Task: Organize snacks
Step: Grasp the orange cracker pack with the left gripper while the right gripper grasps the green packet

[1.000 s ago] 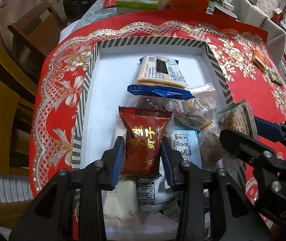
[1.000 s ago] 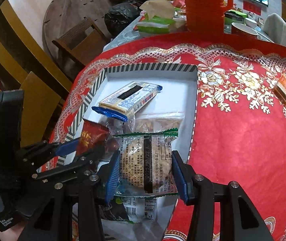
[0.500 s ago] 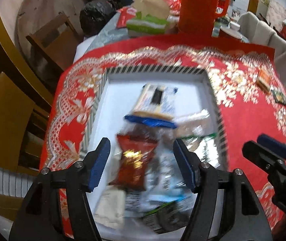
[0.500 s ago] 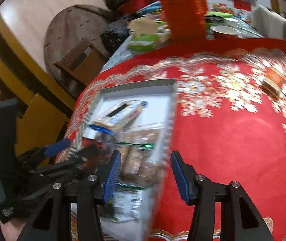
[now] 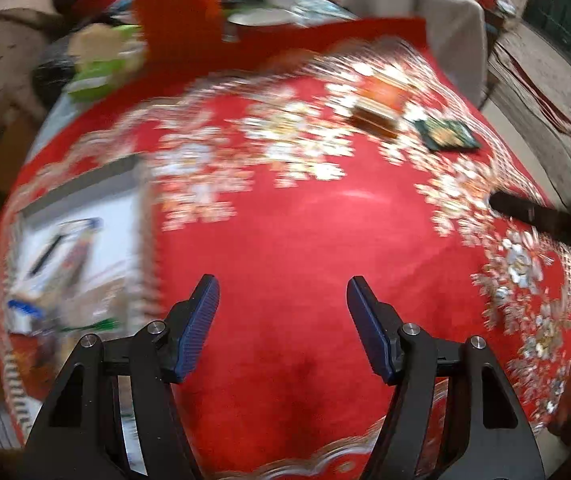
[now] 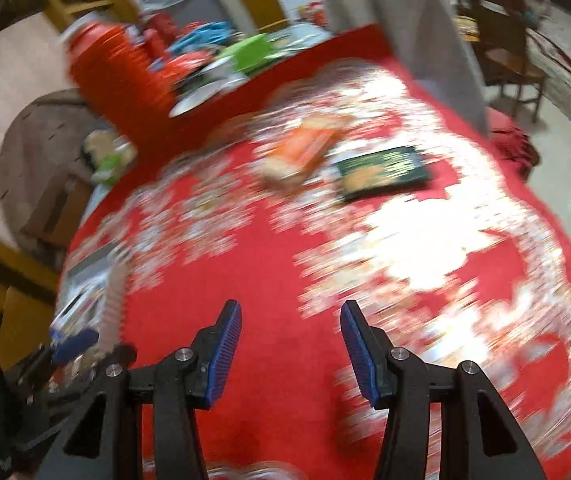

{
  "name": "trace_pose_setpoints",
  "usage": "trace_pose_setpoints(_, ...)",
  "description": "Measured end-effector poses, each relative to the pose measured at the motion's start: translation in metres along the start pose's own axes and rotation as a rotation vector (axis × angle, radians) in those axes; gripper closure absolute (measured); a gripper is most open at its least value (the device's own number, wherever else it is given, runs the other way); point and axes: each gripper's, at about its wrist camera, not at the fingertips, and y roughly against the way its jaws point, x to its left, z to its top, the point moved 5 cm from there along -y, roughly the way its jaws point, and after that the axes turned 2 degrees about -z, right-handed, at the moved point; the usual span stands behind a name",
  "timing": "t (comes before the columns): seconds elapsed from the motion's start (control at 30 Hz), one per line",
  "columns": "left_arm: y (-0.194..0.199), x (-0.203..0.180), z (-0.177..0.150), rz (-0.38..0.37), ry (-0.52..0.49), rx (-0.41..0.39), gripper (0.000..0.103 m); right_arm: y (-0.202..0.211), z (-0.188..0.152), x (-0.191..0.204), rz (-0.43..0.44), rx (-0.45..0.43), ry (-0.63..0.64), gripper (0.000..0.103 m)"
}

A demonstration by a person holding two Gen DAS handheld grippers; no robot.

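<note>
Left gripper (image 5: 283,300): jaws wide, nothing held; right gripper (image 6: 291,326): likewise wide, nothing held. Red tablecloth (image 5: 305,240): orange packet (image 6: 305,148), dark green packet (image 6: 383,168) (blurred), lying near each other

**A lived-in home dining room**

A round table (image 5: 309,240) dressed in a red tablecloth (image 6: 245,280) with gold and white floral print fills both views, the sort laid in a family home. Beyond the fingers, at the far edge, household clutter crowds together: an orange plastic pitcher (image 6: 121,76), plates (image 6: 201,96), green packets (image 5: 97,76). Fabric-covered chairs (image 5: 417,12) stand behind the table, a wooden chair (image 6: 501,60) far right of the fingers, and a folded round wooden tabletop (image 6: 41,160) leans against the wall to their left.
</note>
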Motion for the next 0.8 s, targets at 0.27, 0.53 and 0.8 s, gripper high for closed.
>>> trace_pose_setpoints(0.27,-0.050,-0.044,0.060,-0.037,-0.053,0.062,0.036,-0.031,0.057,-0.046,-0.006,0.051,0.022,0.053)
trace_pose_setpoints(0.53,-0.087,-0.090,0.160,-0.110,-0.221,-0.003,0.036,-0.050,0.072,-0.071,0.035,0.068,-0.133,0.052)
trace_pose_setpoints(0.8,-0.143,-0.100,0.193,-0.059,-0.256,0.050,0.033,-0.051,0.059,-0.084,0.034,0.071,-0.167,0.052)
